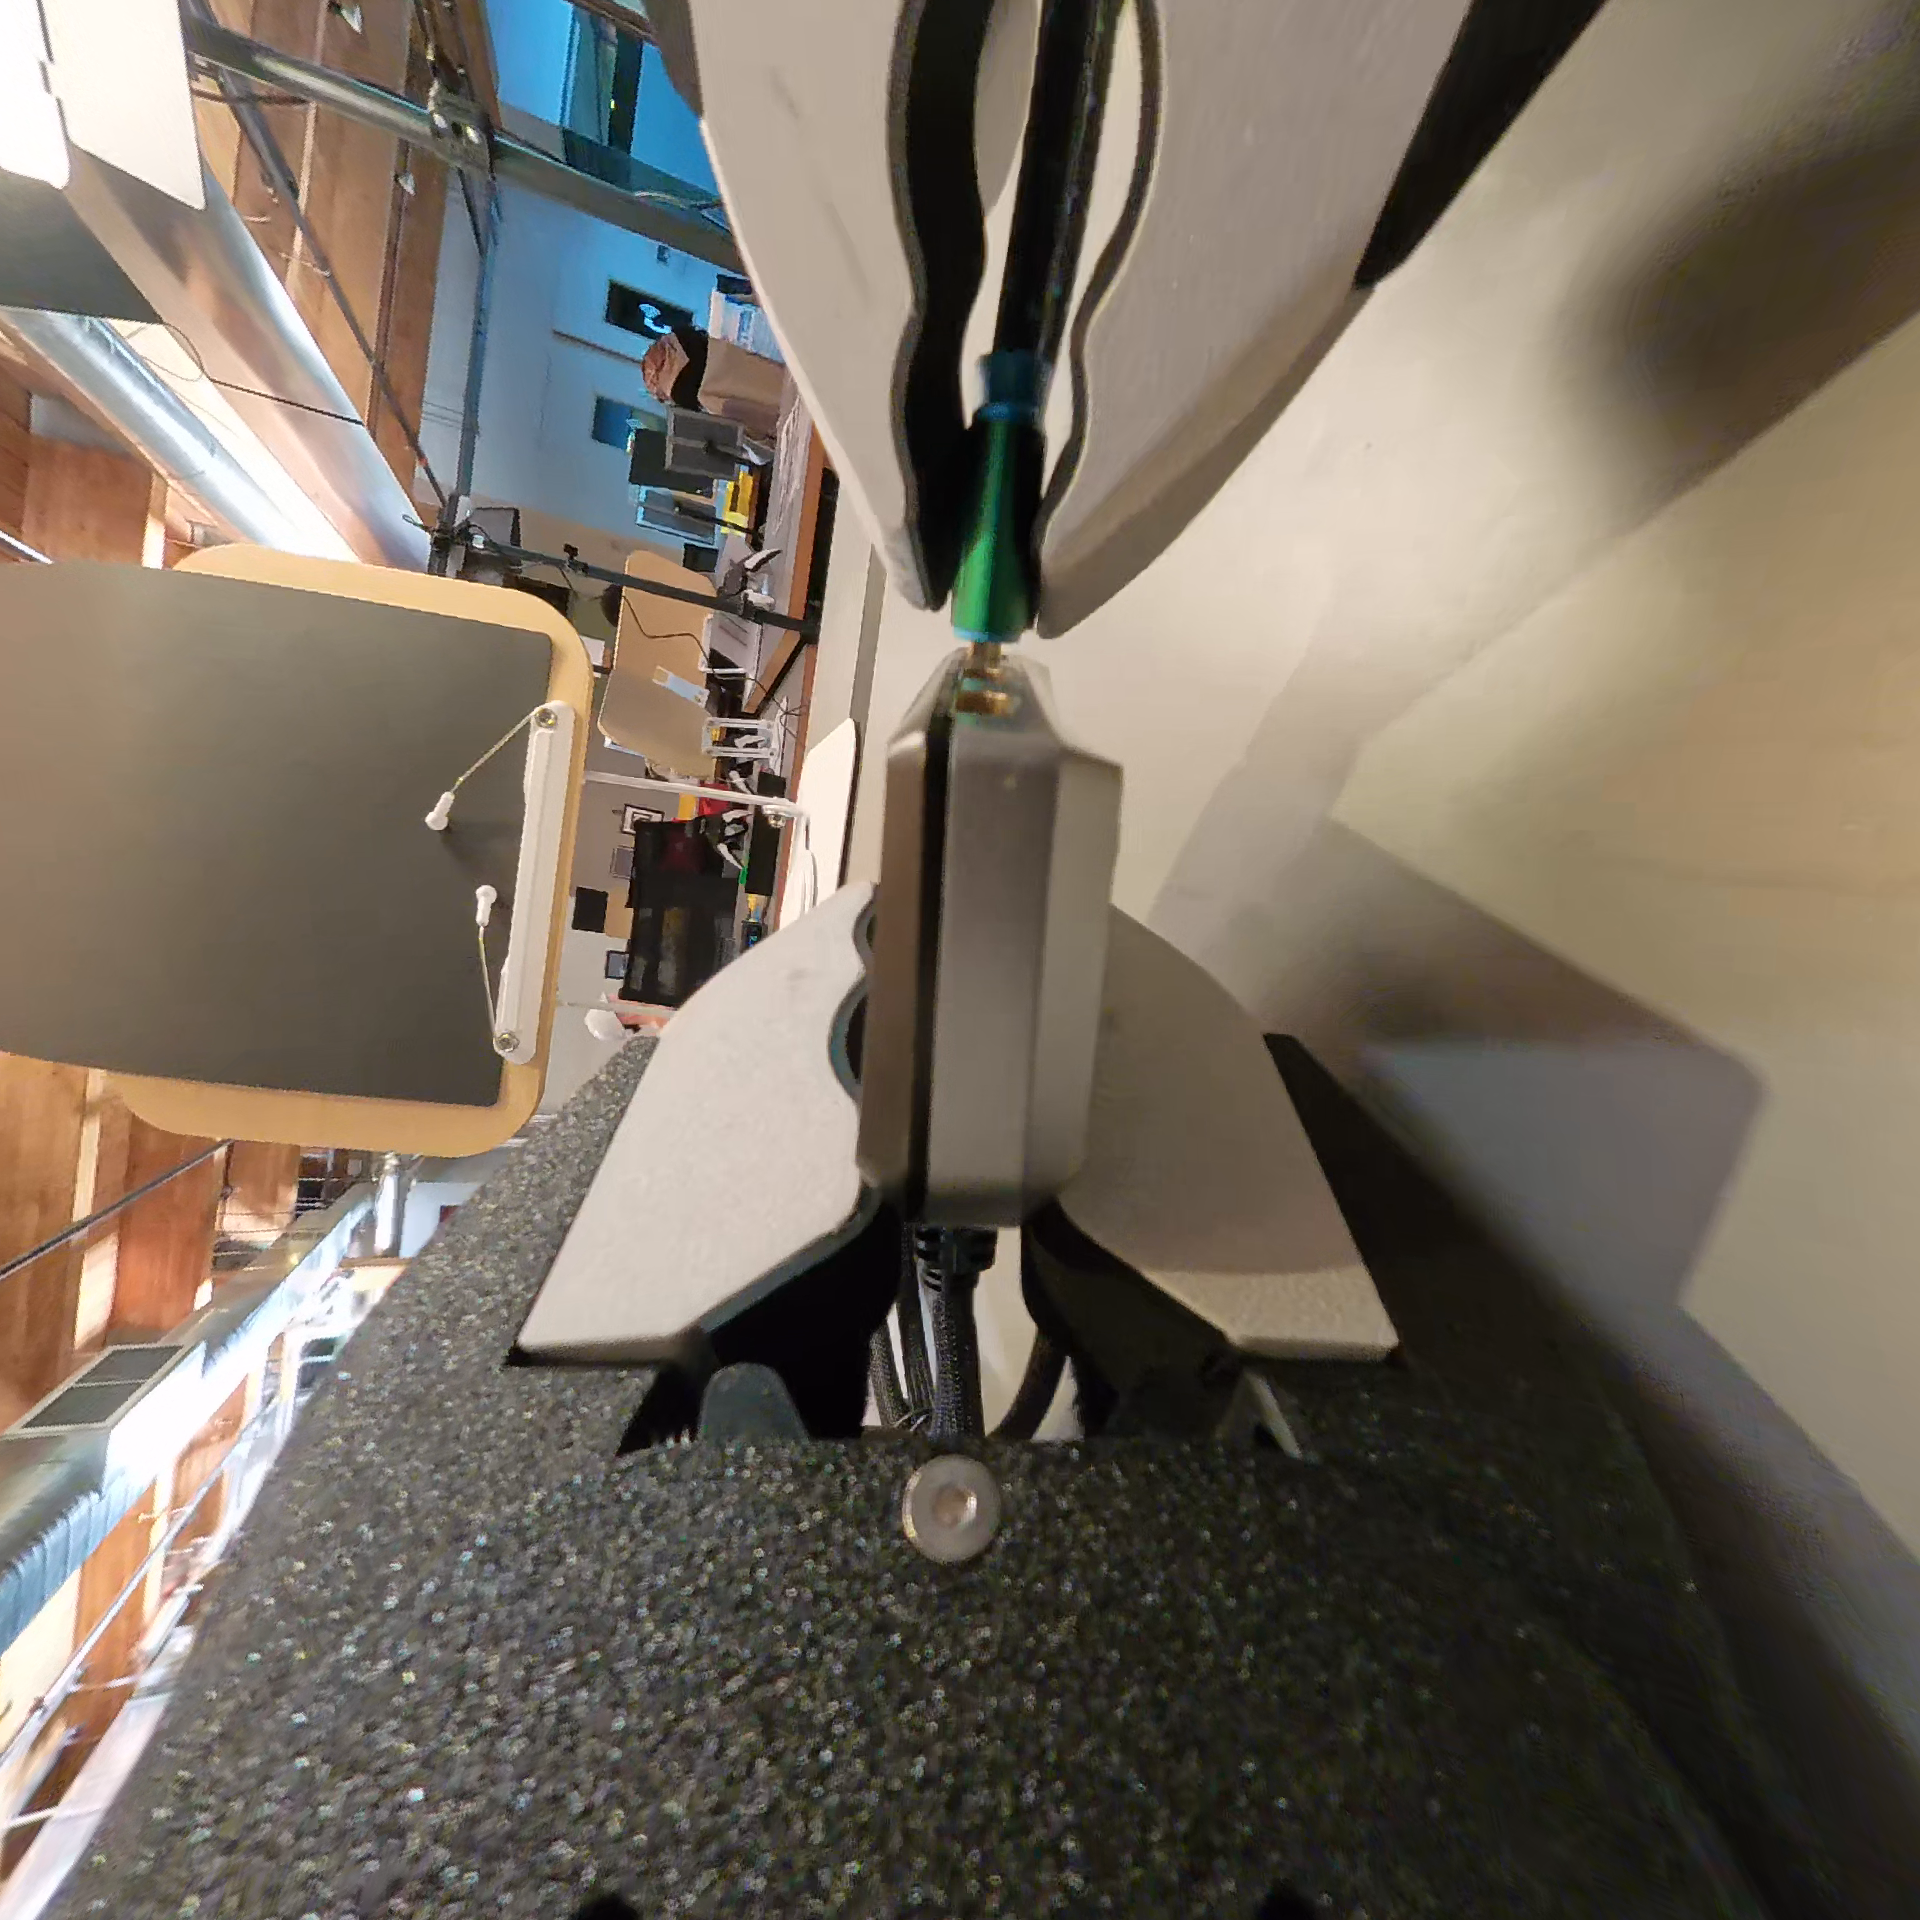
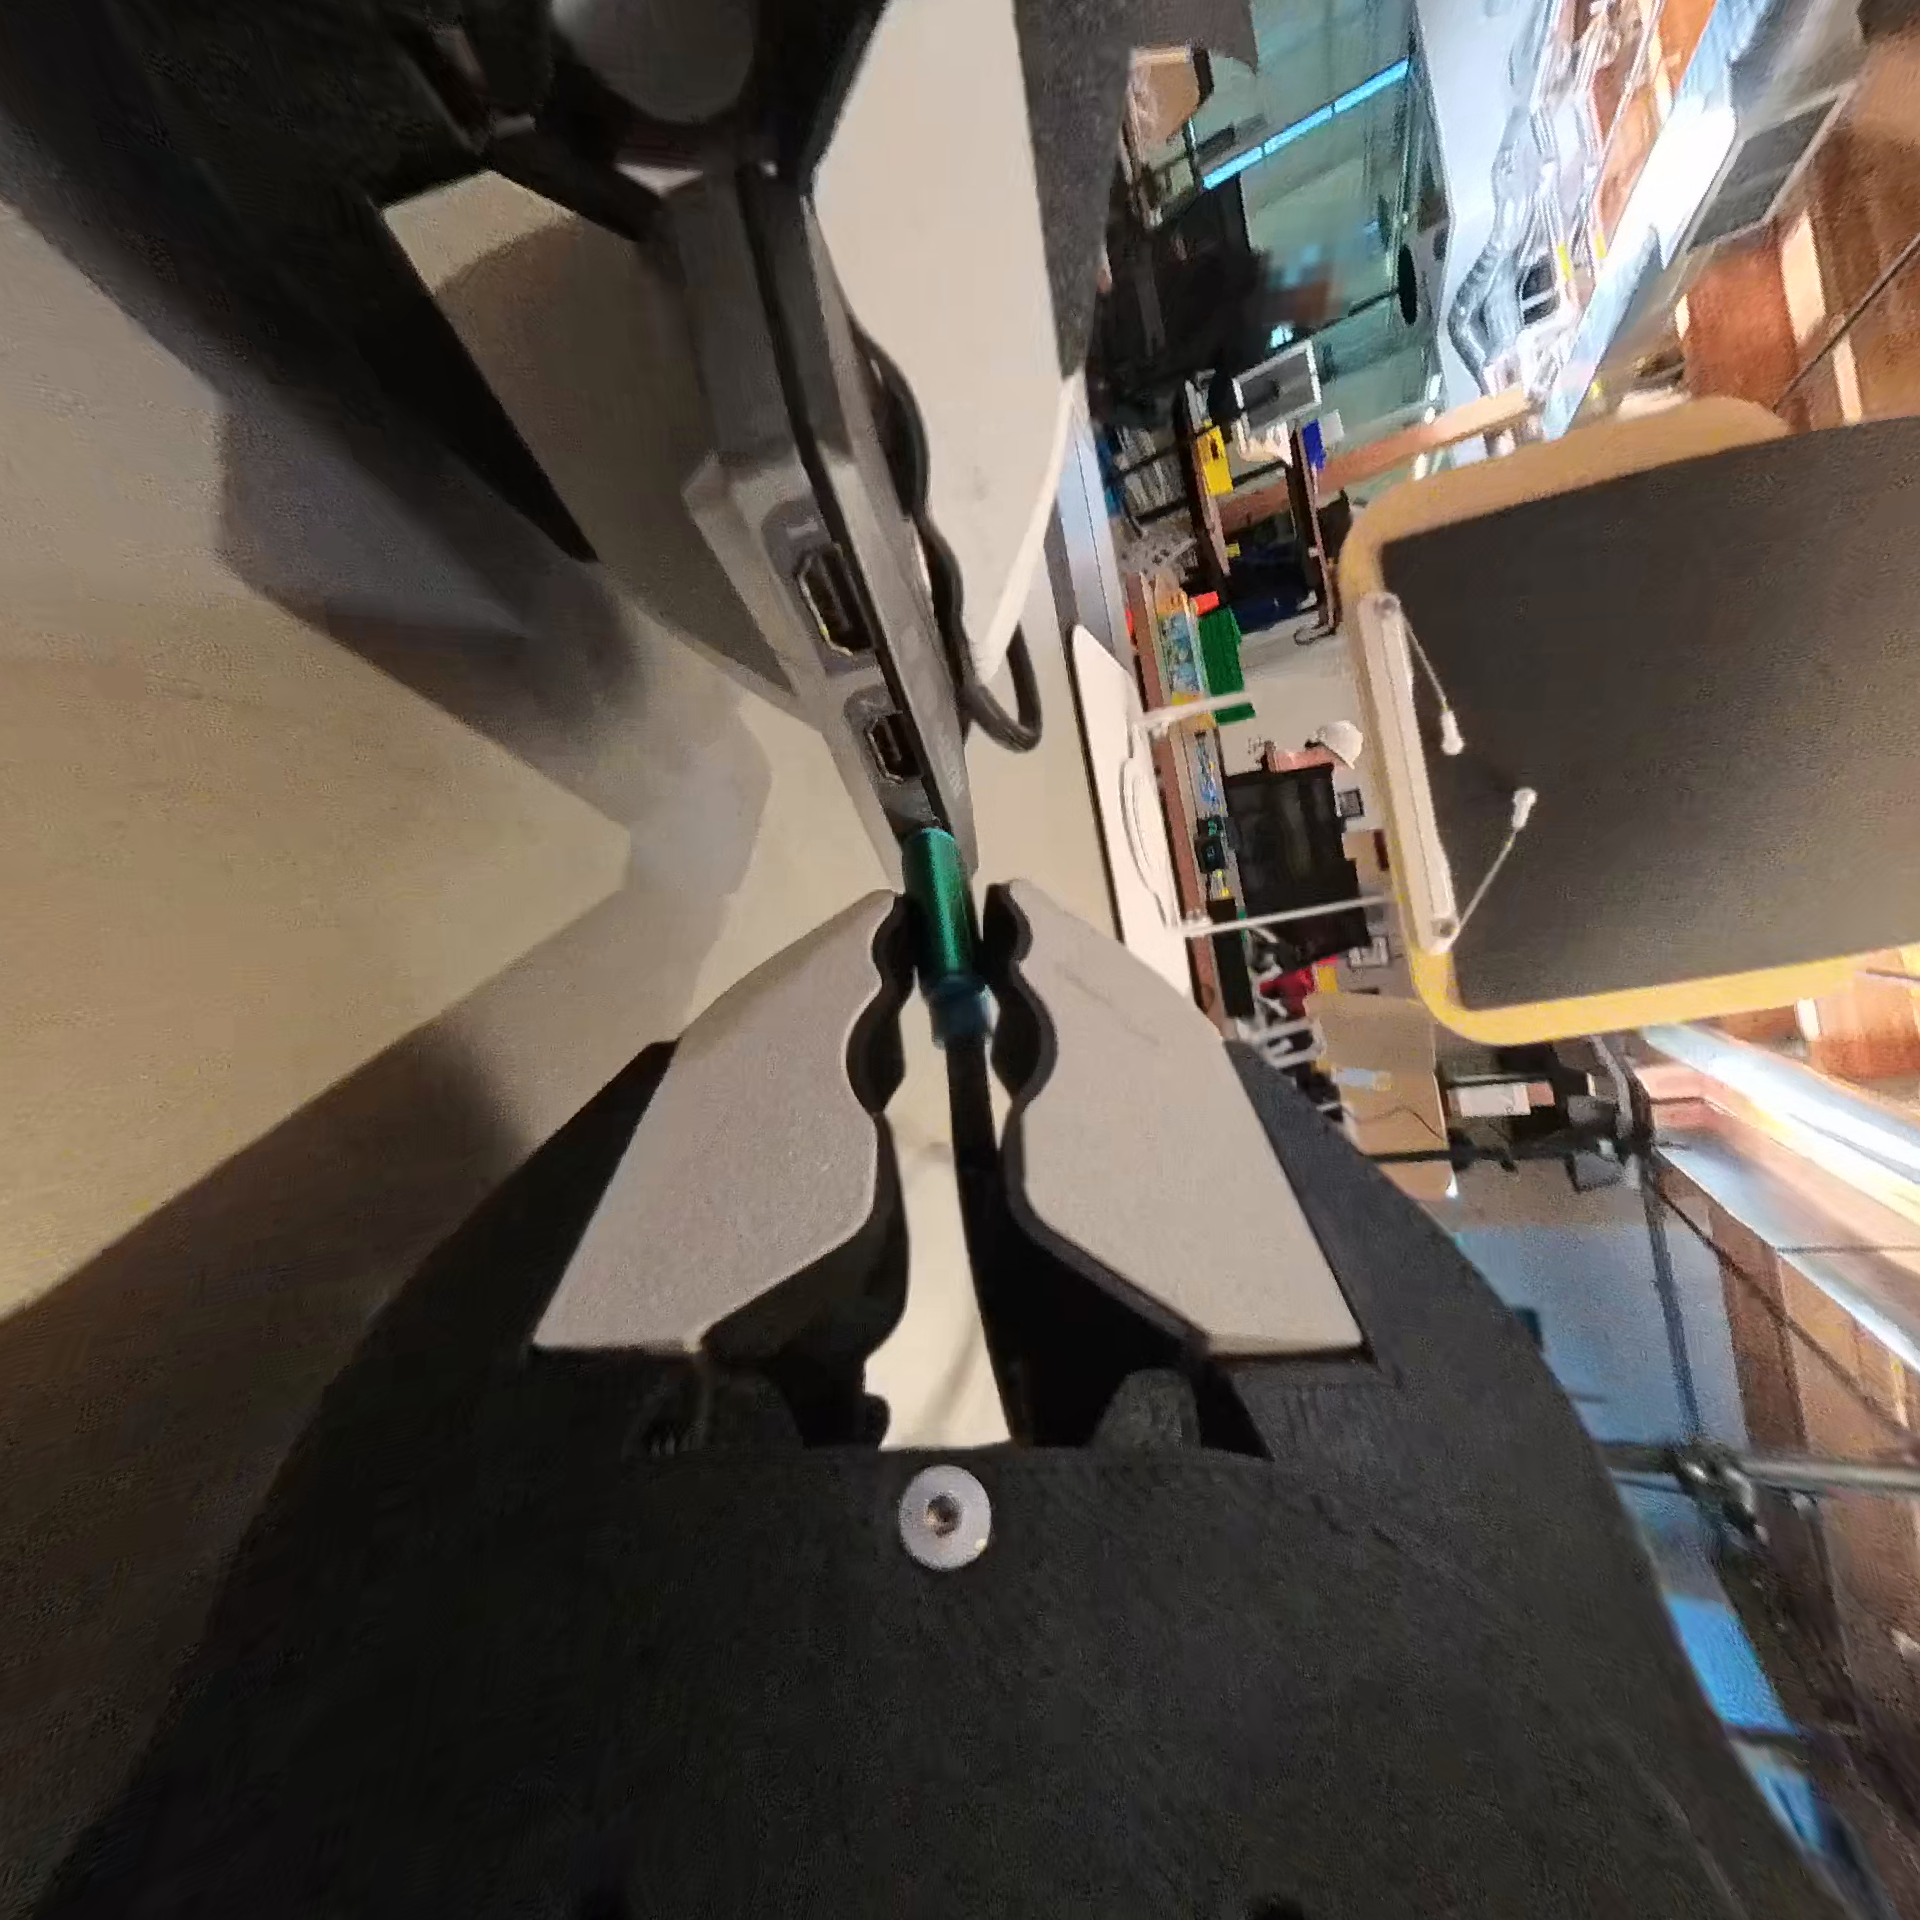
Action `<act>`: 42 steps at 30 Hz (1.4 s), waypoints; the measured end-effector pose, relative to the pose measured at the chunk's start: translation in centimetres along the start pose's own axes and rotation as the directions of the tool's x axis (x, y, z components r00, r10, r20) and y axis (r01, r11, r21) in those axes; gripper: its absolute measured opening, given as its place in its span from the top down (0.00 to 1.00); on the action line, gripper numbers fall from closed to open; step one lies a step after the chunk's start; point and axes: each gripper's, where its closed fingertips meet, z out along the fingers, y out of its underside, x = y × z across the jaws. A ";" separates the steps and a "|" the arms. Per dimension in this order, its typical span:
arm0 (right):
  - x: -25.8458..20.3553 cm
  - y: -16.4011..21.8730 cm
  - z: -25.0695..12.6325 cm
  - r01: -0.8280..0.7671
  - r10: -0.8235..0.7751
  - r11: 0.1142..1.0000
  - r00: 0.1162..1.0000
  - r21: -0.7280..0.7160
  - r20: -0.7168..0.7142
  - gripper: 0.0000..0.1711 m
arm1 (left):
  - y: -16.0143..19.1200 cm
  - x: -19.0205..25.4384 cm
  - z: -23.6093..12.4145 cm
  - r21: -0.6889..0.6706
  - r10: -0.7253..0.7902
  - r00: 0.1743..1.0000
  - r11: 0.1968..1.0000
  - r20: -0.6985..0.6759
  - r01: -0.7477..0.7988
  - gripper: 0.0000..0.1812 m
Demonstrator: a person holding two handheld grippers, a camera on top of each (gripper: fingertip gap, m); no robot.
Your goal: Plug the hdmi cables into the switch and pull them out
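A pale cream, smooth, flat tabletop [image 1: 1558, 520] is carrying the scene, and in the left wrist view it is filling the right side of the picture. In the right wrist view the same tabletop [image 2: 260, 883] is filling the left side. Broad, dark shadows with straight edges are falling across it in both views. Near its far edge, a thin white board with rounded corners [image 2: 1101, 727] is showing. Whether this board is resting directly on the tabletop, I cannot tell.
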 end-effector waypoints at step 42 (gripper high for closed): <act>3.5 3.3 -4.6 0.091 -0.096 0.995 0.982 -0.035 -0.166 0.93 | 6.1 -1.1 0.3 -0.127 -0.074 0.997 0.989 -0.002 0.073 0.87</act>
